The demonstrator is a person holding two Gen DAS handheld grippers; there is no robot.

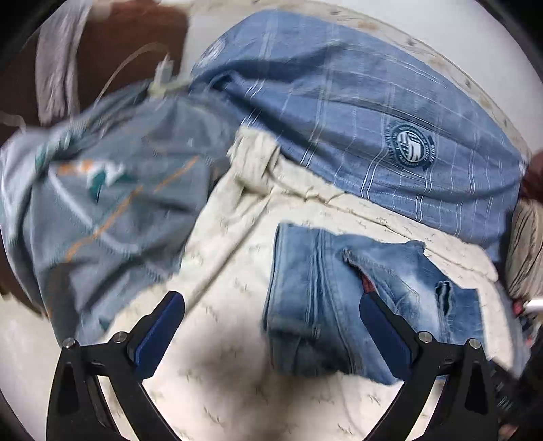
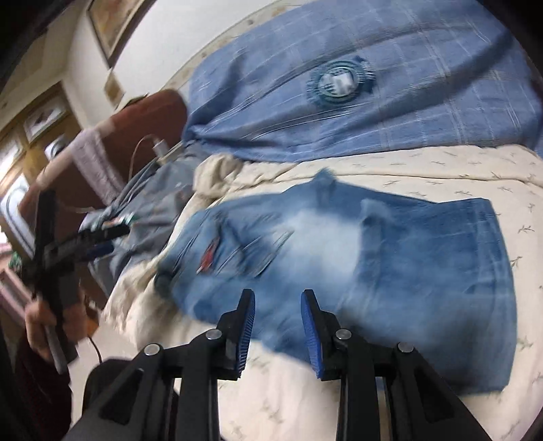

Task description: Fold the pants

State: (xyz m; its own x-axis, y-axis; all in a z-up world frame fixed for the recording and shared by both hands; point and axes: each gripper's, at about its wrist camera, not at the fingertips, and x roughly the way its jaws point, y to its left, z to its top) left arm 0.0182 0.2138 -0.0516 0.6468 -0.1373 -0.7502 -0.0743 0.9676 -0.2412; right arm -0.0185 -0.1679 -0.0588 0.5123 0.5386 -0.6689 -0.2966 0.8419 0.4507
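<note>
At the bottom of both wrist views, the left gripper (image 1: 271,315) has its jaws spread wide and the right gripper (image 2: 277,325) has its jaws slightly apart; both hold nothing. The folded jeans (image 2: 356,257) lie mid-frame on the cream bedspread (image 1: 220,373). A grey shirt (image 1: 112,203) crowds the left; the blue plaid blanket (image 1: 356,101) lies farthest, across the top.

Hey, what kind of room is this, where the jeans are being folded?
Probably a bedroom: the jeans lie on a cream bedspread, beside a blue plaid pillow, with framed pictures on the wall.
</note>
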